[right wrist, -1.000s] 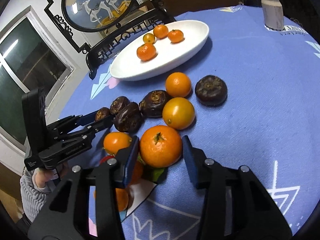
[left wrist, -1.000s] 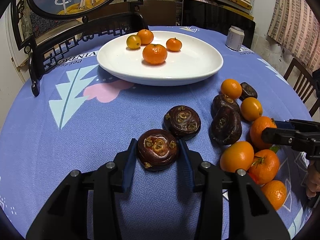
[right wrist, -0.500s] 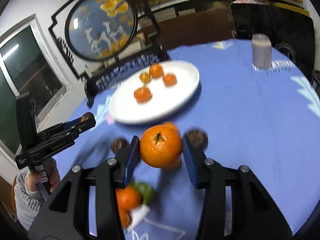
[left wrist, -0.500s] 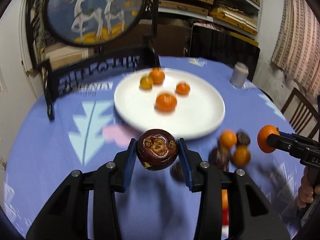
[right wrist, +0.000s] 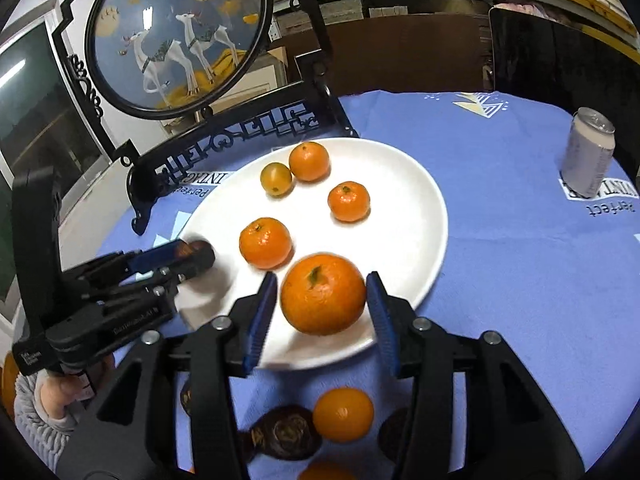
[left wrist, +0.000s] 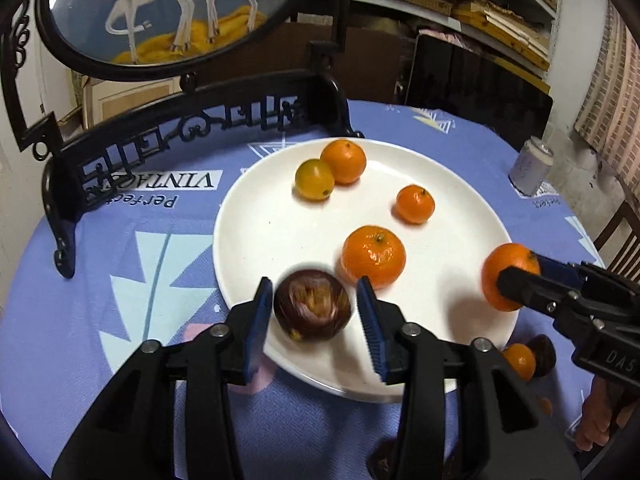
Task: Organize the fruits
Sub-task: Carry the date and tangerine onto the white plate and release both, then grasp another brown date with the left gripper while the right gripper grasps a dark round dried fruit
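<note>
A white plate (left wrist: 460, 184) (right wrist: 404, 184) holds several oranges. My left gripper (left wrist: 314, 324) sits over the plate's near-left rim with its jaws apart. A dark purple fruit (left wrist: 313, 306) is blurred between them with gaps on both sides. My right gripper (right wrist: 322, 312) is over the plate's near edge with its jaws apart. A large orange (right wrist: 323, 294) lies between them with small gaps. In the left wrist view the right gripper (left wrist: 516, 286) shows with that orange (left wrist: 508, 268). In the right wrist view the left gripper (right wrist: 188, 258) shows at the plate's left.
A black carved stand with a round deer picture (left wrist: 168, 8) stands behind the plate. A drink can (right wrist: 588, 156) is at the right. Loose oranges (right wrist: 343, 414) and dark fruits (right wrist: 286, 432) lie on the blue cloth near the plate's front edge.
Both grippers carried their fruits from the loose pile up and over the plate. Their jaws have now spread and the fruits sit loose between them.
</note>
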A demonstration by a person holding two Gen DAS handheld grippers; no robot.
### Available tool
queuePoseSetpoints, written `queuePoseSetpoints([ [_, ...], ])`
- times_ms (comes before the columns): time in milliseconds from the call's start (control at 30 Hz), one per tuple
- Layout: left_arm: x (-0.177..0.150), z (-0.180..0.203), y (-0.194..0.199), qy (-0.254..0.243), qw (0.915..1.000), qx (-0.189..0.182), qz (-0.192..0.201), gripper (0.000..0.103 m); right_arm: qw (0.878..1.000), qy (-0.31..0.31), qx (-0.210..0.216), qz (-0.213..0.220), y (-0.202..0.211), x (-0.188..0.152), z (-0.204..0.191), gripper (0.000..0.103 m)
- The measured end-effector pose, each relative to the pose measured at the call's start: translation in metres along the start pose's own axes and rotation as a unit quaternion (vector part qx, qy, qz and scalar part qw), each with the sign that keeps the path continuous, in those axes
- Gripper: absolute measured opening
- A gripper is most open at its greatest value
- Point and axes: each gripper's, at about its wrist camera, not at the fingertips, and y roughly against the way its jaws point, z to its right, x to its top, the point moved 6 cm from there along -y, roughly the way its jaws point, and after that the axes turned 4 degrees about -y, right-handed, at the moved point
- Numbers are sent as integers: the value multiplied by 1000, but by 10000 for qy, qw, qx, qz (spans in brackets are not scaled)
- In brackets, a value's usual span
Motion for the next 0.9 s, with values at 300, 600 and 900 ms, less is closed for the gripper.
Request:
queuePoseSetpoints([
  [300,-12,-10,37,227,9992,5,334,69,9994,62,-45,339,45,-3,-4,65],
  [600,-76,2,66,121,9997,124,175,69,9977,-143,-180,640,109,-50,29,73],
  [900,-94,11,68,-96,9995,307,47,81,9950,483,-865,114,79,-94,52,71],
])
